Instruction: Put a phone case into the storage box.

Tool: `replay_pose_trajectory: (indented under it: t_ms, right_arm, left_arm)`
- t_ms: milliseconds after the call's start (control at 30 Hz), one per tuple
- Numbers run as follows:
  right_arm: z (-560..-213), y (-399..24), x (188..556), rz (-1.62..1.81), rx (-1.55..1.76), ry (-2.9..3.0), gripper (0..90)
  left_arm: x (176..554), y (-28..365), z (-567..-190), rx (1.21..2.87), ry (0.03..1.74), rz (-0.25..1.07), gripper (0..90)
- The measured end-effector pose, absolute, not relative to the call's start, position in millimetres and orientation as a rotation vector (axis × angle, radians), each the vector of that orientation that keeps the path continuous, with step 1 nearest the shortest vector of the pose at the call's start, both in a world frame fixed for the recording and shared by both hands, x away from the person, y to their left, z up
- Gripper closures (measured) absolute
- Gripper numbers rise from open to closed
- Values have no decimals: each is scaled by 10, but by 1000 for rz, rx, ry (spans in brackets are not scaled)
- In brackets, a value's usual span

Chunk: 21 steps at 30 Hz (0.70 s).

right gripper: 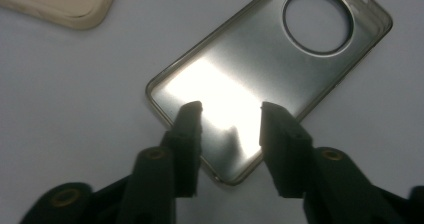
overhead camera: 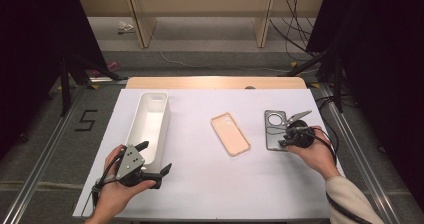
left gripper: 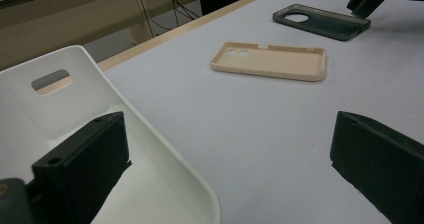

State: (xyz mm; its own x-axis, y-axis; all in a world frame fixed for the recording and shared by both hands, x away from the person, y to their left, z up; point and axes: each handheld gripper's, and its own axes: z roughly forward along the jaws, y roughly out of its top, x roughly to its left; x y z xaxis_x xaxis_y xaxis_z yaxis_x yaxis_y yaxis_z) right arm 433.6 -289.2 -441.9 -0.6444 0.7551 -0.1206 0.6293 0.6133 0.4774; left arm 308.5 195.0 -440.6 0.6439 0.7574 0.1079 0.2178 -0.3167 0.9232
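White table, empty white bin, left gripper astride rim

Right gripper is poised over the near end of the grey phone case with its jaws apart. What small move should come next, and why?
Probably lower the right gripper a little and close on the near edge of the grey phone case. Its jaws stand apart above that end with nothing pinched between them, and the case lies flat on the table. The white bin by the left gripper looks like the likely destination.
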Motion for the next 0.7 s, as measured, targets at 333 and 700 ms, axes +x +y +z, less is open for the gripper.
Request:
replay_pose_trajectory:
  t_ms: [333, 700]
  right_arm:
    - [-4320, -2716, 4400, 229, 639, 2687, 320]
    - [-4448, -2560, 4448, 30, 471, 2738, 256]
  left_arm:
    - [3075, 1936, -4402, 1854, 773, 668, 20]
    - [3074, 1933, -4402, 1851, 772, 663, 20]
